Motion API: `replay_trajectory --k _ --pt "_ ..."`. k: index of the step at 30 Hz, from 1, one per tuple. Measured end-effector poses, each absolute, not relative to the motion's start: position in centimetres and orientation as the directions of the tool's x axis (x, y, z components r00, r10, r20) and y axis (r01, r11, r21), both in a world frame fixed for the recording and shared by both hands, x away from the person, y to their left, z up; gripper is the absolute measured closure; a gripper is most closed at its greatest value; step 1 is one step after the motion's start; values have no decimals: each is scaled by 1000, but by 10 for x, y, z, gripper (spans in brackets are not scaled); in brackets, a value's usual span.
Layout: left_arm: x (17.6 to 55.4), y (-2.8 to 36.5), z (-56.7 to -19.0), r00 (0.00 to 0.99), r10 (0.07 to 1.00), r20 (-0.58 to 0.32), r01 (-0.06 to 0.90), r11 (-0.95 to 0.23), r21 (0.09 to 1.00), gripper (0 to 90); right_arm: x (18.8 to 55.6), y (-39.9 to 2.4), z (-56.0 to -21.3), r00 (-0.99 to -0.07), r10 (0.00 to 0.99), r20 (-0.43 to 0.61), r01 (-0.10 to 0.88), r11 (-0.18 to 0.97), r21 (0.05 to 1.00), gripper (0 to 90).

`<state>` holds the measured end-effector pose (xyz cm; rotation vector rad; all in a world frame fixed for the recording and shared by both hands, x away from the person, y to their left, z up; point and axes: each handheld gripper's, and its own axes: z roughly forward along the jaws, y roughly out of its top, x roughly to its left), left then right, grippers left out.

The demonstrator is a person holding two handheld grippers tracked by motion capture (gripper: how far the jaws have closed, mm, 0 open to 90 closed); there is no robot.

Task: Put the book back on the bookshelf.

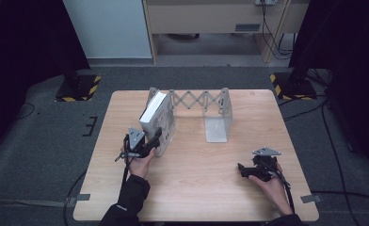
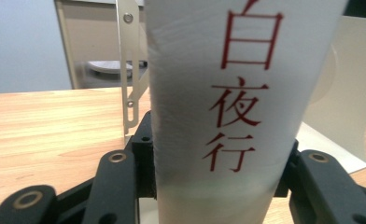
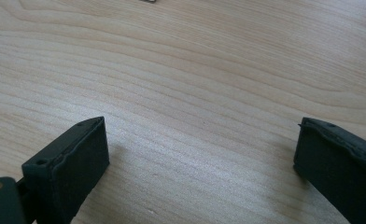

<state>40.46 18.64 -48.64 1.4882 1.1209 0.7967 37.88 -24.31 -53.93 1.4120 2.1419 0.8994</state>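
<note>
Wooden table (image 1: 196,188) | left tool (image 1: 155,136) clamps white book (image 1: 155,115) (red lettering) | right tool (image 1: 241,169) spread, empty

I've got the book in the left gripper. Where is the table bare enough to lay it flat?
Bare wood lies between the left gripper and the right gripper, in front of the rack. The far right of the table, beside the rack, is free too. It is crowded at the rack's left end, where the book stands.

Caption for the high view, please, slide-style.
Left gripper clamps an upright white book beside the expandable metal bookend rack; right gripper rests open on the wooden table.
</note>
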Motion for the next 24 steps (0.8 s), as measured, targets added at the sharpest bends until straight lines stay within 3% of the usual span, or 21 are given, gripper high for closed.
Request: replay_trajectory --k 10,16,24 --pt "411 176 -485 298 954 -28 218 -40 975 513 379 -243 -539 -397 918 4 646 277 711 35" --pt "417 173 -487 294 955 -42 209 -21 978 506 379 -243 -539 -397 918 4 646 276 711 35" --pt "417 182 -486 359 929 -94 224 11 974 454 379 -243 -539 -397 918 4 646 276 711 35"
